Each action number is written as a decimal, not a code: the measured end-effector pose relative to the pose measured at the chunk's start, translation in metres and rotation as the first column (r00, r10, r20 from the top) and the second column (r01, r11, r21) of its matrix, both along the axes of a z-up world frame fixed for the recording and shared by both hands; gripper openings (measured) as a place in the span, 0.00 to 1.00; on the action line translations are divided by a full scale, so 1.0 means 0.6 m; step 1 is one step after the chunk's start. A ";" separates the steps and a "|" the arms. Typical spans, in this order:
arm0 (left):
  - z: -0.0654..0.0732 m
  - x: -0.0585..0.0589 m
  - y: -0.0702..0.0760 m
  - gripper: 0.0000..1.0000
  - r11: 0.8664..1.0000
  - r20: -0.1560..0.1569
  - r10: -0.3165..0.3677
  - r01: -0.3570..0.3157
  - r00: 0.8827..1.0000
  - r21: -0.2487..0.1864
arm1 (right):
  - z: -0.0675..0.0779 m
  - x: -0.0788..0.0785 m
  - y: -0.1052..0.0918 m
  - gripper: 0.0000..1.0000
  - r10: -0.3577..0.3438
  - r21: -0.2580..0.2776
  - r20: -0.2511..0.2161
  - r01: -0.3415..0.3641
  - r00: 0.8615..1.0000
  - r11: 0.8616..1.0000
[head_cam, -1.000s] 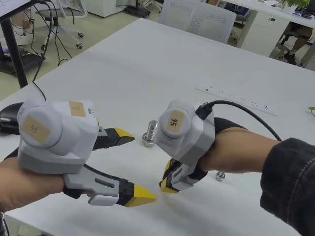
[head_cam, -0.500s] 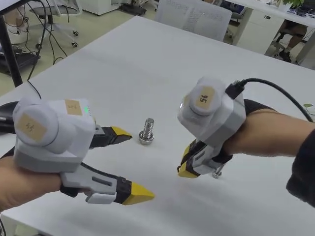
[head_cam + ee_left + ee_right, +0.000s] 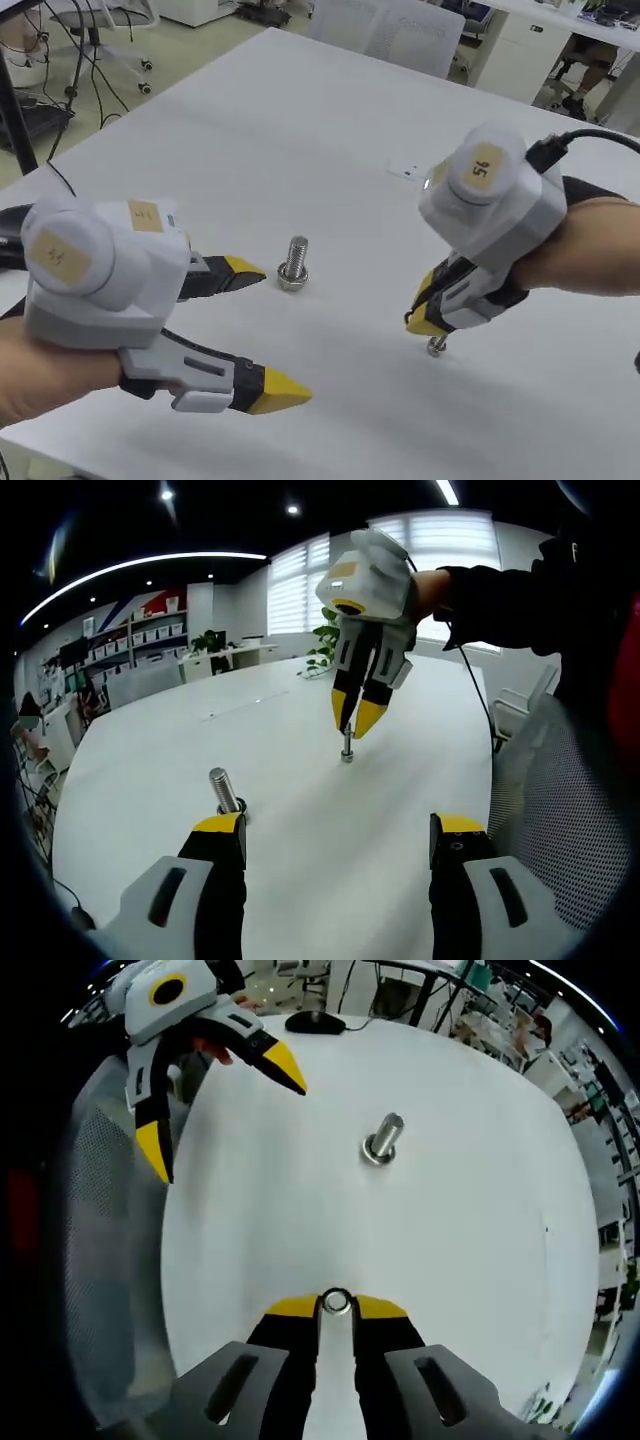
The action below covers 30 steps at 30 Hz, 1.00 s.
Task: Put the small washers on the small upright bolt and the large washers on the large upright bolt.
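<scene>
Small upright bolt now stands just below the right gripper — newly arrived, jaws narrowed, grip unclear — while left gripper jaws gape.

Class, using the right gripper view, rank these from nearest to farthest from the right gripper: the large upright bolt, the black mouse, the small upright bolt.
1. Small upright bolt: right at the right gripper tips.
2. Large upright bolt: ahead, midway across the table.
3. Black mouse: at the table's far edge, beyond the large bolt.
</scene>
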<state>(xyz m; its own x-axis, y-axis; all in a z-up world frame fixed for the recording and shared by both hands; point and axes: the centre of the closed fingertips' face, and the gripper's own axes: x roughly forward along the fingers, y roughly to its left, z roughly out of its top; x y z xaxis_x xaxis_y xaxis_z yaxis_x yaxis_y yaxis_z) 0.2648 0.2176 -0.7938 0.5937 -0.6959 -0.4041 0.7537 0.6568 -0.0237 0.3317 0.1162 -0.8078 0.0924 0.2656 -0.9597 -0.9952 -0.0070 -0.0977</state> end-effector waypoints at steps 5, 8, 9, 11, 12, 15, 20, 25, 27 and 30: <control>-0.001 0.000 0.000 0.74 1.000 -0.001 0.000 0.000 1.000 0.001 | 0.013 0.014 -0.015 0.13 -0.028 0.005 0.013 0.028 1.000 1.000; -0.002 0.000 0.001 0.74 1.000 -0.002 0.001 -0.001 1.000 0.002 | 0.017 0.022 -0.024 0.13 -0.044 0.005 0.018 0.044 0.999 0.999; -0.002 0.000 0.001 0.74 1.000 -0.004 0.001 -0.001 1.000 0.002 | 0.018 0.026 -0.029 0.13 -0.051 0.005 0.022 0.051 0.998 0.999; -0.002 0.000 0.001 0.74 1.000 -0.004 0.001 -0.001 1.000 0.002 | 0.018 0.032 -0.036 0.13 -0.063 0.003 0.024 0.063 0.998 0.998; -0.003 0.000 0.001 0.74 1.000 -0.005 0.001 0.000 1.000 0.003 | 0.017 0.034 -0.039 0.13 -0.067 0.000 0.026 0.067 0.997 0.998; -0.003 0.000 0.000 0.74 1.000 -0.006 -0.001 0.001 1.000 0.003 | 0.012 0.042 -0.051 0.13 -0.076 -0.011 0.030 0.076 0.997 0.997; -0.006 0.001 0.000 0.74 1.000 -0.010 0.000 0.000 1.000 0.005 | 0.007 0.049 -0.062 0.13 -0.091 -0.019 0.027 0.092 0.995 0.996; -0.007 0.002 0.000 0.74 1.000 -0.013 0.001 -0.001 1.000 0.005 | 0.003 0.049 -0.063 0.13 -0.089 -0.021 0.021 0.089 0.996 0.996; -0.008 0.003 0.000 0.74 1.000 -0.013 0.001 -0.001 1.000 0.005 | 0.000 0.050 -0.064 0.13 -0.089 -0.023 0.018 0.089 0.996 0.996; -0.009 0.003 0.000 0.74 1.000 -0.015 0.002 -0.002 1.000 0.006 | -0.005 0.051 -0.064 0.13 -0.088 -0.024 0.011 0.088 0.996 0.996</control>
<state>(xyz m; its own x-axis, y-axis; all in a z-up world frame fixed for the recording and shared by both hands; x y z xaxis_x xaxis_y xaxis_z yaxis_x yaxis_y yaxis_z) 0.2666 0.2176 -0.7991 0.5889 -0.6923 -0.4170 0.7519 0.6585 -0.0314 0.3625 0.0779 -0.8106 0.1238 0.2328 -0.9646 -0.9910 0.0784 -0.1083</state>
